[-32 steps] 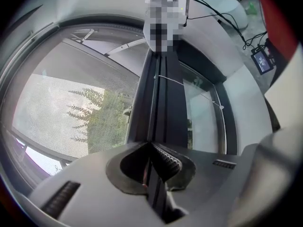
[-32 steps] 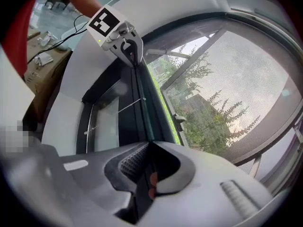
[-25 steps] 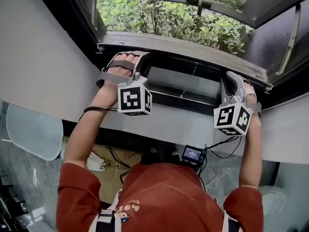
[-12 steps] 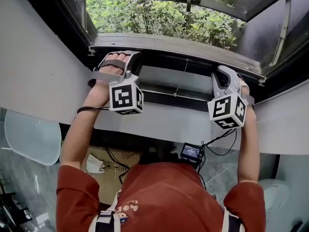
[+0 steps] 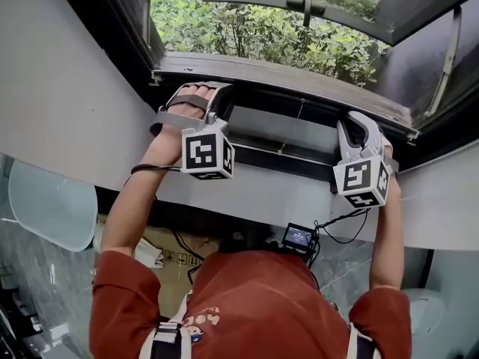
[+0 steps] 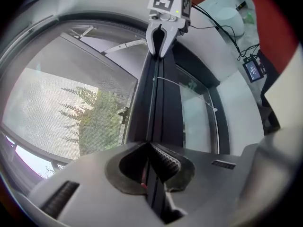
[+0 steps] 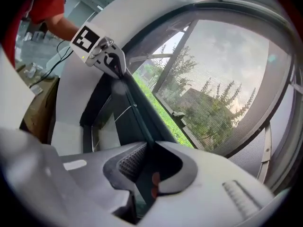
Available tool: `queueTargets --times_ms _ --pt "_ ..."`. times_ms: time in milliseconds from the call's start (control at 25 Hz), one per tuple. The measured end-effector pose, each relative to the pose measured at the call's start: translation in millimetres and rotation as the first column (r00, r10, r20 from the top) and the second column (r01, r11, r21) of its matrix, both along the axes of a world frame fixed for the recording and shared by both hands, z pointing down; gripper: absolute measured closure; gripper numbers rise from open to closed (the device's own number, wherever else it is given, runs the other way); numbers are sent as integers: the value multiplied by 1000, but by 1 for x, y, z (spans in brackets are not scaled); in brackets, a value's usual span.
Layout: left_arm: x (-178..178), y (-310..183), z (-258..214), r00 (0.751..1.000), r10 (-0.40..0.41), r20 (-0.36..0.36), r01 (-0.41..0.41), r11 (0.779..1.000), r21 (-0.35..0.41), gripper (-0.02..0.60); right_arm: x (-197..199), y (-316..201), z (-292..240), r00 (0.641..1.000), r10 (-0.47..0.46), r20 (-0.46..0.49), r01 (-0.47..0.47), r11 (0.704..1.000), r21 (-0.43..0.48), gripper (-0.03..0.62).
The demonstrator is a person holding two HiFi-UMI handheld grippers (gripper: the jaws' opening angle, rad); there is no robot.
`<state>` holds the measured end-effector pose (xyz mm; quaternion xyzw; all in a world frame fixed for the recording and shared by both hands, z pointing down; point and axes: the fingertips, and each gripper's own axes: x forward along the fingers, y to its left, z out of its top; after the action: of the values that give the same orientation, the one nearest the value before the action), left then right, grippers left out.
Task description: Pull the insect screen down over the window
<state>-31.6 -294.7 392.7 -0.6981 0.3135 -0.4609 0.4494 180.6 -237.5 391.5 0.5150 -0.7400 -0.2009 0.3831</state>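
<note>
screen bar (image 5: 288, 160) across the window (image 5: 112, 32), on the room side of the sill (image 5: 284, 75); bushes (image 5: 262, 30) beyond the sill, outside; open sash (image 5: 299, 1) above them; small device (image 5: 298, 238) under the bar.

The screen (image 6: 61, 108) is a fine grey mesh, stretched flat, with trees (image 7: 208, 93) and green bushes (image 5: 262, 32) showing through it. 1 edge of it ends in a dark, straight bar (image 5: 278, 155). The bar runs across the window (image 5: 419, 66) parallel to the grey sill (image 5: 284, 72) and near it, from close to the frame's left side to close to its right side. The window's sash (image 5: 314, 2) stands swung outward beyond the sill.
</note>
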Motion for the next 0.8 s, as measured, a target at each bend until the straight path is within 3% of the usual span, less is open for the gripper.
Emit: queueTargets --times_ms 120,480,600,800 --pt "0 -2 -2 1000 1 3 -1 1000 -18 574 -1 -3 -3 1000 -11 -12 10 999 -37 528" --pt "-1 0 -2 1000 16 -12 -16 1000 16 572 0 0 -3 999 -21 -46 21 1000 -6 517" --pt "-2 0 -3 1000 18 -7 -18 1000 17 571 -4 1 0 999 -36 -33 36 999 -15 461" --pt "-2 -1 -6 999 21 -24 -20 999 29 555 -4 1 -1 999 -30 -32 30 1000 2 456"
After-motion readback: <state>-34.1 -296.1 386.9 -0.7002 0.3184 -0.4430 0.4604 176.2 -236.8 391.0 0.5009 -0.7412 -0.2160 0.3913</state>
